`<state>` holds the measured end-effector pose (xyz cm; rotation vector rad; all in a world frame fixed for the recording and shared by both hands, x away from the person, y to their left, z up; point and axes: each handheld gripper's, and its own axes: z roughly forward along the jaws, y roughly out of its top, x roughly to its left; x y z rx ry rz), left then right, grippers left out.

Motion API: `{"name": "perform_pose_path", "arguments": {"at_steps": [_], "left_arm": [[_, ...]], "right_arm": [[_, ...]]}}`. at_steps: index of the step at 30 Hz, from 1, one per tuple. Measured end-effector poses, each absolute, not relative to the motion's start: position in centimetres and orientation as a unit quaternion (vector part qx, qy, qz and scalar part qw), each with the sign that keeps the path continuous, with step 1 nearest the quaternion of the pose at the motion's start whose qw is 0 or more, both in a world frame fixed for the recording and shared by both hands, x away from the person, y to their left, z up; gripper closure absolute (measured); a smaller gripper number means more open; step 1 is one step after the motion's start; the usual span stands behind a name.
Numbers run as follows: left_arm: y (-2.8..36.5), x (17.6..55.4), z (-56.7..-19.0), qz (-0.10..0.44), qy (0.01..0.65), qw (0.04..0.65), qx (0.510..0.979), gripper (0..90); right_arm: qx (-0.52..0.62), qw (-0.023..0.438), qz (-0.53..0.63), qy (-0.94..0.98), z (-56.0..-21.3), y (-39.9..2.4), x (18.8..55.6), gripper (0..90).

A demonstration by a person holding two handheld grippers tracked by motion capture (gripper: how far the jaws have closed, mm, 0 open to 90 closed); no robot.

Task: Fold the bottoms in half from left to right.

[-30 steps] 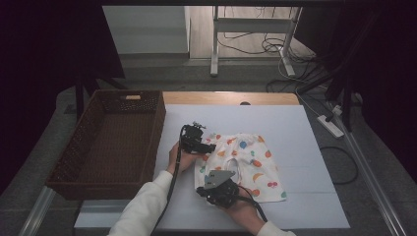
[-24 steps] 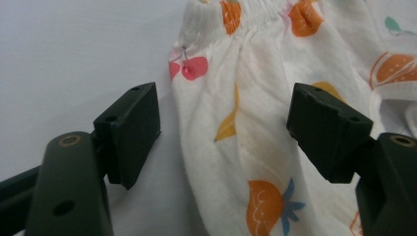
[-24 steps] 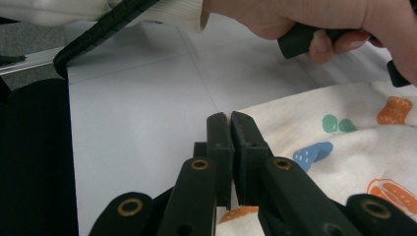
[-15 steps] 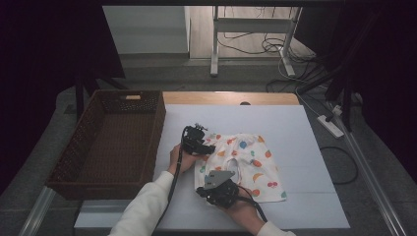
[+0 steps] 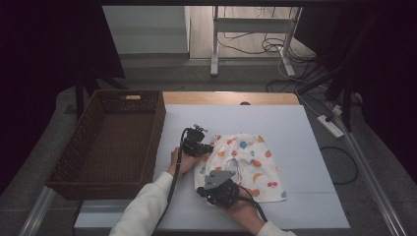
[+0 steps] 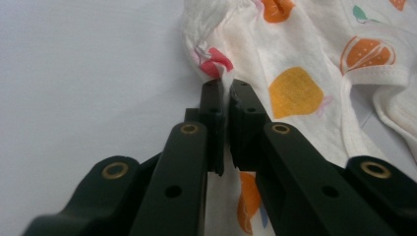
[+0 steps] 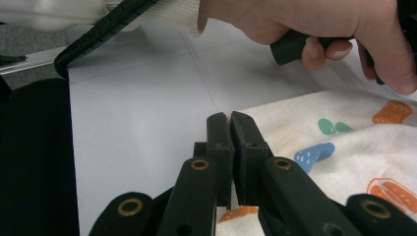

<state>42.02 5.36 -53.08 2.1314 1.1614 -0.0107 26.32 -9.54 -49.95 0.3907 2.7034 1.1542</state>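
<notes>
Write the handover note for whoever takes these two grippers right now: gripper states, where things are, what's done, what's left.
Left gripper: jaws have just been closing, now shut on the left edge of the fruit-print garment.
Right gripper: shut on the garment's near left edge.
Garment: lying mostly flat on the white table, both pinches on its left side, not yet lifted.
Wicker basket: left of the table, nothing visible inside it.
Done: both grips set.
Left: probably lift or fold the garment, perhaps move it to the basket; keep both grips firm.
</notes>
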Motion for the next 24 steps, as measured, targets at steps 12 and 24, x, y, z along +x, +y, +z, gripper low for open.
{"name": "perform_pose_path", "arguments": {"at_steps": [12, 24], "left_arm": [[5.3, 41.5, -51.9, -0.002, 0.444, 0.378, 0.812, 86.1], [5.2, 41.1, -50.7, -0.007, 0.437, 0.401, 0.805, 86.1]], "right_arm": [[0.133, 0.092, 0.393, 0.905, -49.5, -10.0, 26.1, 86.7], [0.152, 0.102, 0.401, 0.898, -48.7, -11.7, 26.0, 86.7]]}}
